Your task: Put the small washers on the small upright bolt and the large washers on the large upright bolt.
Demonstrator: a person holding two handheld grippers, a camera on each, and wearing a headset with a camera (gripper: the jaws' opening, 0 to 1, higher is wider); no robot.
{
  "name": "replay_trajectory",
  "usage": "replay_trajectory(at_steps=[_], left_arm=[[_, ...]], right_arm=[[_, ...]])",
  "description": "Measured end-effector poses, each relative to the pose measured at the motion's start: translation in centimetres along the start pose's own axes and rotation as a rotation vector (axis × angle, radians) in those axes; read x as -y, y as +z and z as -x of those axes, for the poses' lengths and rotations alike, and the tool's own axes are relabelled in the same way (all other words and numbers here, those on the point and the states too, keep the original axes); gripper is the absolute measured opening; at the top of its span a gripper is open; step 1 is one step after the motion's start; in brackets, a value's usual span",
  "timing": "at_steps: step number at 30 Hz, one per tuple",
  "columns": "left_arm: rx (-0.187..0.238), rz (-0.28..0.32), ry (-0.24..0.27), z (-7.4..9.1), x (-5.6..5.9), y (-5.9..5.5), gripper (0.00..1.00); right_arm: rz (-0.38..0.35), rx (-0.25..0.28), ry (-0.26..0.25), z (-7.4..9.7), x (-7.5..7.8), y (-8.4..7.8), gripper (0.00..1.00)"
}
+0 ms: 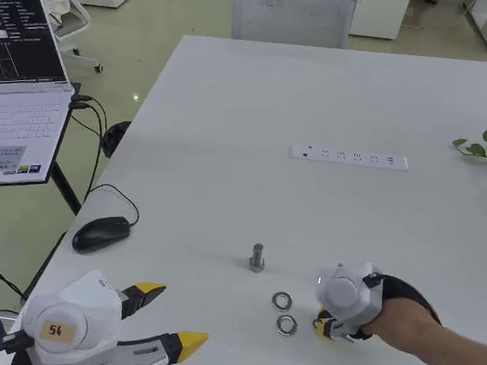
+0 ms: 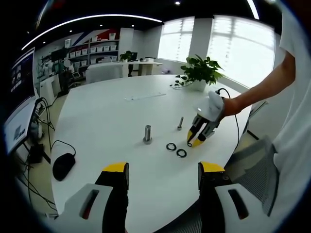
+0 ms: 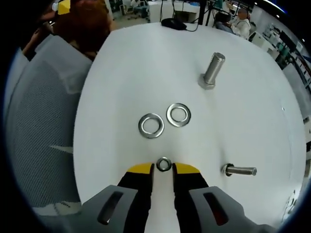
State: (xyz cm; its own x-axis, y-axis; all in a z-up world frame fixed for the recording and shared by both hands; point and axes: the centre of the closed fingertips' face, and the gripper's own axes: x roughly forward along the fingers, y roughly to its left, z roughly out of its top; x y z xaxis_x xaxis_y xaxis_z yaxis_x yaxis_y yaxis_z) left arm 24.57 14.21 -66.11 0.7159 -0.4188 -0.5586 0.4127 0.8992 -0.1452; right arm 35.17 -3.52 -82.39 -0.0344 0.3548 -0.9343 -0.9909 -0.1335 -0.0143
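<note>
The large upright bolt [image 1: 257, 257] stands on the white table [image 1: 224, 134], with two large washers [image 1: 281, 300] [image 1: 286, 325] lying flat just in front of it. In the right gripper view the large bolt [image 3: 213, 70], both large washers [image 3: 151, 125] [image 3: 178, 114] and the small upright bolt [image 3: 238, 170] are visible. My right gripper [image 3: 164, 171] points down at the table, jaws nearly together around a small washer [image 3: 164, 164] at the tips. My left gripper [image 1: 173, 315] hovers open at the near left, holding nothing.
A white power strip [image 1: 348, 156] lies at the far middle. A black mouse [image 1: 100, 233] sits near the left edge, beside a laptop [image 1: 15, 105] on a side stand. Plant leaves [image 1: 483, 145] reach in at the right. A grey chair [image 1: 291, 18] stands at the far end.
</note>
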Motion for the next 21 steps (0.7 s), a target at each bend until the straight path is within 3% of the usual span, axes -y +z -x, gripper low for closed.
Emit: replay_trajectory(at_steps=[21], left_arm=[[0.001,-0.001,-0.001,-0.02,0.11,0.03,0.57]], right_arm=[[0.095,0.017,0.036,-0.09,-0.11,0.14,0.14]])
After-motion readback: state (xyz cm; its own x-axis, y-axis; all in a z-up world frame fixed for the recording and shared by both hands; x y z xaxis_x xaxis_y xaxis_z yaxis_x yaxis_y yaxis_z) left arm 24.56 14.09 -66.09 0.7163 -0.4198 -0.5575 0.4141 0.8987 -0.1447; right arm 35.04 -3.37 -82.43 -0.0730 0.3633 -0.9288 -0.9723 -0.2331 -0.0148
